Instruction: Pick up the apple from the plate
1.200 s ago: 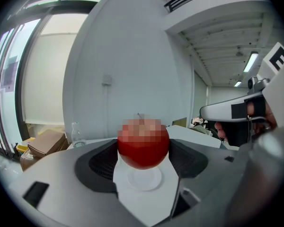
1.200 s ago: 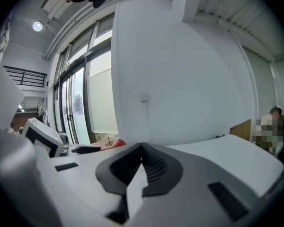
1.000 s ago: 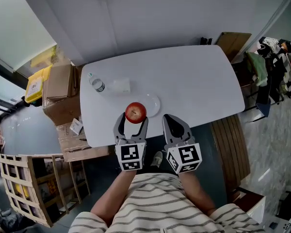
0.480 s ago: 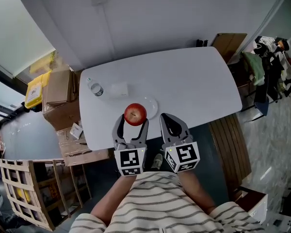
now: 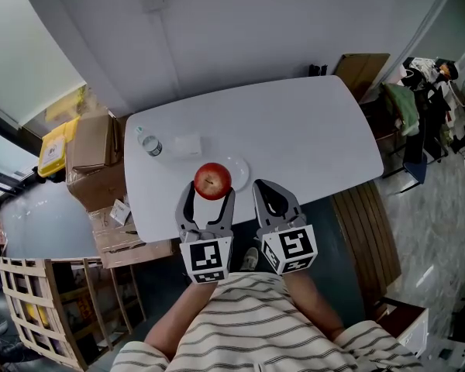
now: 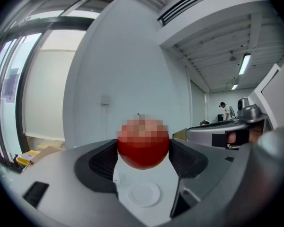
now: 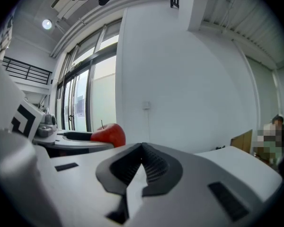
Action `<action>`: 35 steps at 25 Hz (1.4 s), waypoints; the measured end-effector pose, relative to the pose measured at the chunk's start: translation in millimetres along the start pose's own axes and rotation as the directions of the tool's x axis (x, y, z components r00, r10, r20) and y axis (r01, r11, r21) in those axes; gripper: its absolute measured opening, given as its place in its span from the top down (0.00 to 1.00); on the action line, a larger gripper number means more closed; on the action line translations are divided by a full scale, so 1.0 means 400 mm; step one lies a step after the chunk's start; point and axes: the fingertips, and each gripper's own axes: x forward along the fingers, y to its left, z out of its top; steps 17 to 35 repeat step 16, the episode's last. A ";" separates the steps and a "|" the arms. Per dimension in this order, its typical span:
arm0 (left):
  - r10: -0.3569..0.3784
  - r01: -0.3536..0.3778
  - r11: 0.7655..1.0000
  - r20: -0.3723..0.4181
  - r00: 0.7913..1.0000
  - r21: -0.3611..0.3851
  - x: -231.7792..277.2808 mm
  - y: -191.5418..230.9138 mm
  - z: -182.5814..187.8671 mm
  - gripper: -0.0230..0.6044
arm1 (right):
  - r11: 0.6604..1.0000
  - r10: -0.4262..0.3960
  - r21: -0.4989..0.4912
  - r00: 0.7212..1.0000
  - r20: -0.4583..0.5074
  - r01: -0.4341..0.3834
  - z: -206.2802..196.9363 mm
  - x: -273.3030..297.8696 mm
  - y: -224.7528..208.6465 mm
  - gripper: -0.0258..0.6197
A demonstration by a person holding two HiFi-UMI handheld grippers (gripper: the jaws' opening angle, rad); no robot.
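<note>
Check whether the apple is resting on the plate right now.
No, the apple is clamped between the jaws of the left gripper, lifted above the plate.

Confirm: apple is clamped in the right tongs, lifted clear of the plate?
No. The apple is clamped in the left tongs, not the right, lifted clear of the plate. The left gripper view shows it; the right tongs are shut and empty.
</note>
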 end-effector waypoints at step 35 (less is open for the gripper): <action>0.033 -0.033 0.999 0.034 0.999 -0.010 -0.006 0.028 0.027 0.41 | 1.000 0.015 -0.012 1.000 0.013 -0.015 0.013 0.000 0.016 0.94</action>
